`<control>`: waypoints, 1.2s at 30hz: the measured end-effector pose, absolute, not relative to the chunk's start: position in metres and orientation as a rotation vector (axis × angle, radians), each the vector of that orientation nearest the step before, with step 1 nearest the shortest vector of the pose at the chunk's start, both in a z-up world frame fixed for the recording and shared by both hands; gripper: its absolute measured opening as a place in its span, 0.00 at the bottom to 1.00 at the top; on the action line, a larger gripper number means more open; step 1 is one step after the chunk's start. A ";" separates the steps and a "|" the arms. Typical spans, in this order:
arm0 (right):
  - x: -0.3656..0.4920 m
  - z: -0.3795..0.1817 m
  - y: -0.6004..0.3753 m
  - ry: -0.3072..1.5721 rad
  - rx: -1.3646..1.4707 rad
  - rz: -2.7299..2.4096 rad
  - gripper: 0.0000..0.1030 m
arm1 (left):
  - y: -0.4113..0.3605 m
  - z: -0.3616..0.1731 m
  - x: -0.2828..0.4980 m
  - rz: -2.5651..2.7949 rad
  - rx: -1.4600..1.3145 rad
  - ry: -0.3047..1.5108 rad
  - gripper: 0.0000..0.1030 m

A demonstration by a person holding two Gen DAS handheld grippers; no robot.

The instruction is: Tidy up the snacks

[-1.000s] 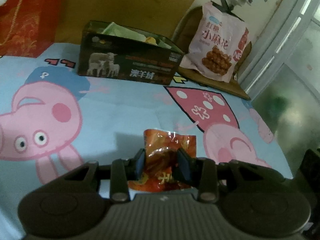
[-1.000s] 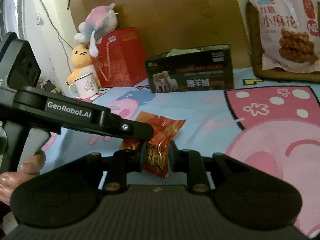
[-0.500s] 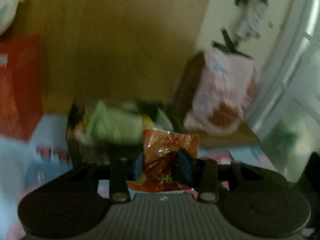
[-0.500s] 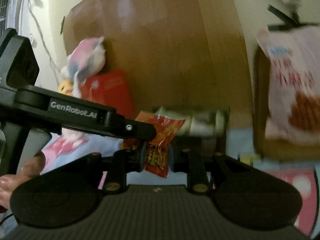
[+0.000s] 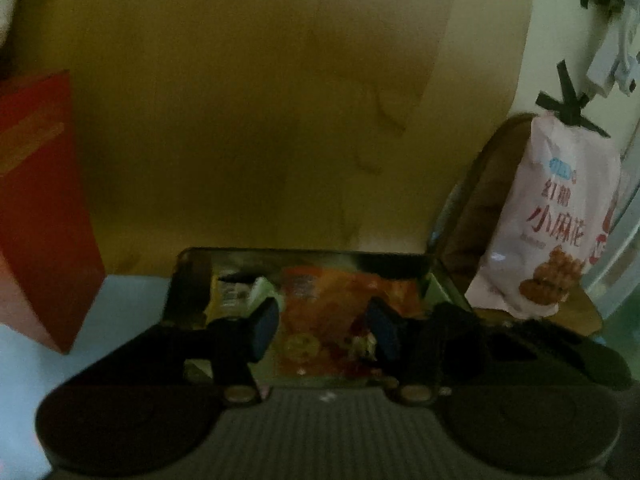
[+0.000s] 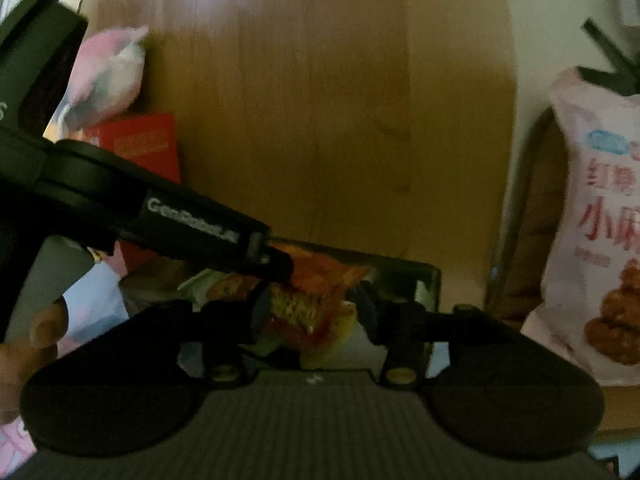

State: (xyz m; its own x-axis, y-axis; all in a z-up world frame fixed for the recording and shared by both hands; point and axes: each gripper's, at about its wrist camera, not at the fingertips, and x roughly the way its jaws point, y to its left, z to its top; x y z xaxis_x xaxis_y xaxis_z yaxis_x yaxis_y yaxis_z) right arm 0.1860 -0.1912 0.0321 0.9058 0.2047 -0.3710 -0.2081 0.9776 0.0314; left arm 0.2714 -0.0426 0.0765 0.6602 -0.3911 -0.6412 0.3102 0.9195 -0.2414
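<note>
"GenRobot.AI" stands on the left gripper (image 6: 280, 268); "小麻花" on the pink bag (image 5: 556, 224).

Dim, yellowish cast; motion blur, fisheye edge warp.

Orange snack packet (image 5: 328, 320): glossy crinkled plastic film. Dark box (image 5: 436, 280): cardboard, slight sheen on rim. Pink snack bag (image 5: 560, 216): smooth glossy plastic. Red box (image 5: 36, 208): matt paper. Back panel (image 5: 260, 100): smooth wood grain. Left gripper (image 5: 323, 330): matt black plastic, blue pads. Plush toy (image 6: 106, 80): soft fuzzy cloth. Bedsheet (image 5: 120, 312): printed matt cloth.
</note>
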 end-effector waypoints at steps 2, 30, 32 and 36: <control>0.171 0.036 -0.195 0.352 0.003 0.191 0.49 | -0.035 0.084 0.263 -0.380 -0.114 0.726 0.49; -0.076 -0.003 -0.186 0.422 0.419 0.092 0.80 | 0.011 0.069 -0.019 -0.209 0.090 0.574 0.97; -0.083 -0.004 -0.184 0.431 0.426 0.087 0.84 | 0.014 0.069 -0.029 -0.201 0.083 0.572 1.00; -0.094 -0.005 -0.178 0.446 0.435 0.094 0.92 | 0.018 0.067 -0.044 -0.185 0.084 0.578 1.00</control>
State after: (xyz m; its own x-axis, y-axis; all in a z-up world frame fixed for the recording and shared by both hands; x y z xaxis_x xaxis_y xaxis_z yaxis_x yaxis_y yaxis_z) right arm -0.0940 -0.1775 -0.0049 0.8993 0.1818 -0.3977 0.0059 0.9043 0.4268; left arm -0.0443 0.0180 0.0669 0.8217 -0.1505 -0.5497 0.1974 0.9800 0.0268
